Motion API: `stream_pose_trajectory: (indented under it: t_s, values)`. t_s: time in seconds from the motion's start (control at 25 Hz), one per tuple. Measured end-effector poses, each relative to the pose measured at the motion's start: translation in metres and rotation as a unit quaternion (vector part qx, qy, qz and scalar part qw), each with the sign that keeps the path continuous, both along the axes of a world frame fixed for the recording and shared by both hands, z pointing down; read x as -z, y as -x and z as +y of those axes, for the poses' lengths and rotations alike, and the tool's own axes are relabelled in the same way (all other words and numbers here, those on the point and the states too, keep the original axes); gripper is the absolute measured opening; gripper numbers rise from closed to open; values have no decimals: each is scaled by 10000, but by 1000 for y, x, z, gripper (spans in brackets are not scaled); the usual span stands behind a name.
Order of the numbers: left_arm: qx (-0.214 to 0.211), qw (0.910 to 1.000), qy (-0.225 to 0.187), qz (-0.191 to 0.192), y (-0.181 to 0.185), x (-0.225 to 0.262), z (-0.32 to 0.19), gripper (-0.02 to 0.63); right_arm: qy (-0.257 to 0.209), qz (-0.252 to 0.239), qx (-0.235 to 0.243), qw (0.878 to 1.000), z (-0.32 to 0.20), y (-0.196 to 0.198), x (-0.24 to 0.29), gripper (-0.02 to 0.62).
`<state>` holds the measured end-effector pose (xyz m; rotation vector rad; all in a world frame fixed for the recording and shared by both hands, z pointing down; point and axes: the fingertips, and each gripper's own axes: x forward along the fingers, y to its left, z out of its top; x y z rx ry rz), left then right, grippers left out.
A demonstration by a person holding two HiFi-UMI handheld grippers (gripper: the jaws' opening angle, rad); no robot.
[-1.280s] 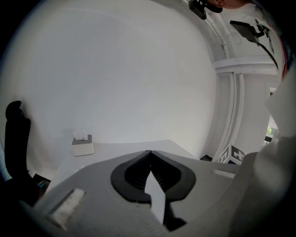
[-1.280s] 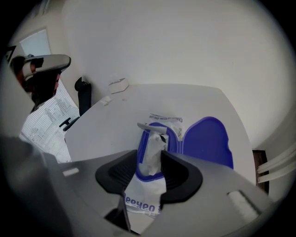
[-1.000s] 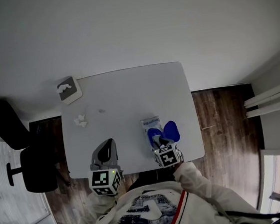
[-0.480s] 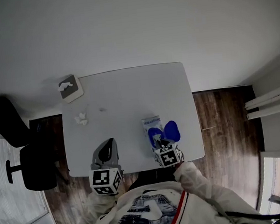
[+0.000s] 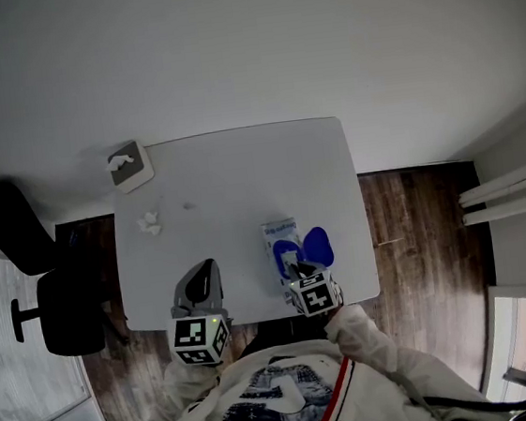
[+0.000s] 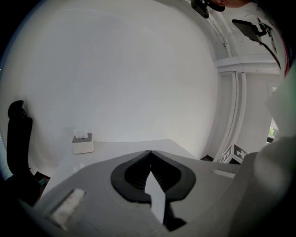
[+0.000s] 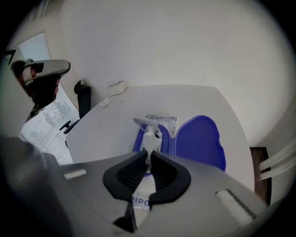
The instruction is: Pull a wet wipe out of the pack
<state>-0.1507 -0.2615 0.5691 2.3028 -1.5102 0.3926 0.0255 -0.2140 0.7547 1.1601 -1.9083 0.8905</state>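
The wet wipe pack (image 5: pixel 283 243) lies flat near the front right of the white table (image 5: pixel 231 180), with its blue lid flap (image 5: pixel 318 244) folded open to the right. In the right gripper view a white wipe (image 7: pixel 150 139) sticks up out of the pack (image 7: pixel 159 121) beside the blue lid (image 7: pixel 201 141). My right gripper (image 7: pixel 149 156) is shut on the top of that wipe and stands right over the pack's opening (image 5: pixel 297 269). My left gripper (image 5: pixel 199 286) hovers at the table's front edge, left of the pack. In its own view the left gripper (image 6: pixel 149 152) is shut and holds nothing.
A grey-topped tissue box (image 5: pixel 131 166) sits at the table's far left corner, with a crumpled white wipe (image 5: pixel 150 223) in front of it. A black office chair (image 5: pixel 24 270) stands left of the table. Wooden floor (image 5: pixel 417 234) lies to the right.
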Motion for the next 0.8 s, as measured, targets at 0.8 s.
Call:
stream_pose_trajectory:
  t_s: [0.8]
  values:
    - [246,9994,-221,-99,-64,21,-8,5,-434,-555,410,9967,-21,-36,50,21]
